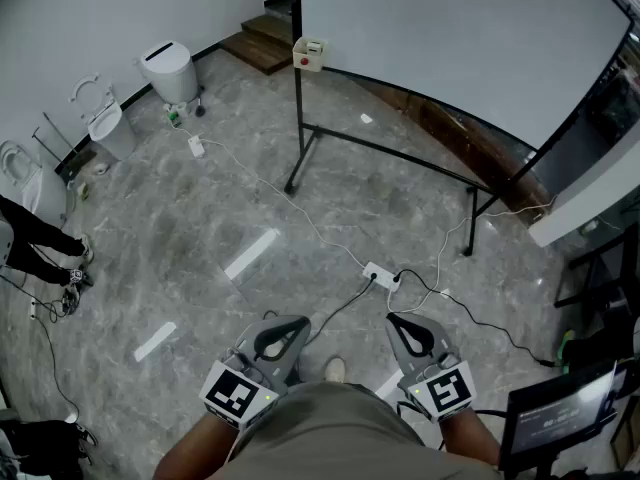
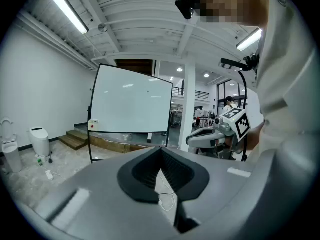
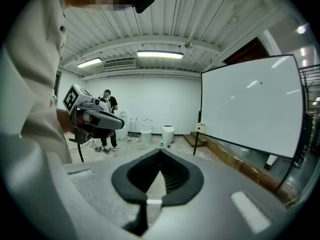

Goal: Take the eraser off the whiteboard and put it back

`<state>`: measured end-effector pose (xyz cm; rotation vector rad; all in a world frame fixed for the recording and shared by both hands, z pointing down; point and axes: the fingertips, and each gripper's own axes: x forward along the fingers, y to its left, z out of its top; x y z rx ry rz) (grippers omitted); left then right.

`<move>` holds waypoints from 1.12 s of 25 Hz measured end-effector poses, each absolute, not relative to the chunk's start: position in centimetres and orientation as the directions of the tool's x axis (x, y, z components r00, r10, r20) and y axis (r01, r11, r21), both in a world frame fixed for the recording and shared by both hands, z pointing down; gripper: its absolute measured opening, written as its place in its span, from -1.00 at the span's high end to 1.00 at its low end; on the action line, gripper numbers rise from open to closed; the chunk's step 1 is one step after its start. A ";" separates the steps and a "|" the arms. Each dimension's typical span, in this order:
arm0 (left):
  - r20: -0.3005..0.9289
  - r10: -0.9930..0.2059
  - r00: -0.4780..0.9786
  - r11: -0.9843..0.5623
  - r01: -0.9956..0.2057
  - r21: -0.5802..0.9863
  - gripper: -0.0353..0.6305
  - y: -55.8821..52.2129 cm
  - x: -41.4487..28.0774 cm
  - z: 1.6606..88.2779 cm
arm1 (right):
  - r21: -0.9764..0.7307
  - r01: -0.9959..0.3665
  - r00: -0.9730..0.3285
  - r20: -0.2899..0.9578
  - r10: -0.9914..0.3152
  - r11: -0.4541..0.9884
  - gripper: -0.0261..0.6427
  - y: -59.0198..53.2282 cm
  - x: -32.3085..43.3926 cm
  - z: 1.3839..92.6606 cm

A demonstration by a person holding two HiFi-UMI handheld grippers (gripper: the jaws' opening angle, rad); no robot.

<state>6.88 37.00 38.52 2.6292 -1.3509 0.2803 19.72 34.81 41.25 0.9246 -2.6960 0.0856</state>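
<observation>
Nearest, at the bottom of the frame: grey left claw [image 1: 290,326] and grey right claw [image 1: 400,324], side by side over the grey marbled floor [image 1: 200,228], each pinched fully together with nothing between the tips. Further up, at upper centre: cream box-shaped eraser with a red spot [image 1: 309,54], sitting at the lower left corner of the large white, black-framed whiteboard [image 1: 450,38], well apart from both claws.
</observation>
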 end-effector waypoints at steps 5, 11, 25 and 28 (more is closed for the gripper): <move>0.253 -0.760 0.599 -0.608 -0.792 0.048 0.88 39.6 9.2 39.4 | 0.036 -0.597 -0.765 0.277 -0.582 0.802 0.91 37.0 21.1 41.0; 0.258 -0.759 0.598 -0.604 -0.794 0.062 0.88 40.3 11.3 38.7 | 0.032 -0.592 -0.769 0.275 -0.576 0.805 0.91 38.1 22.7 41.2; 0.266 -0.762 0.590 -0.601 -0.798 0.049 0.88 40.3 11.6 39.2 | -0.001 -0.605 -0.765 0.279 -0.581 0.796 0.91 37.9 23.5 42.6; 0.274 -0.773 0.573 -0.582 -0.811 0.052 0.88 40.4 10.4 40.0 | 0.005 -0.590 -0.773 0.286 -0.567 0.807 0.91 37.7 22.4 43.1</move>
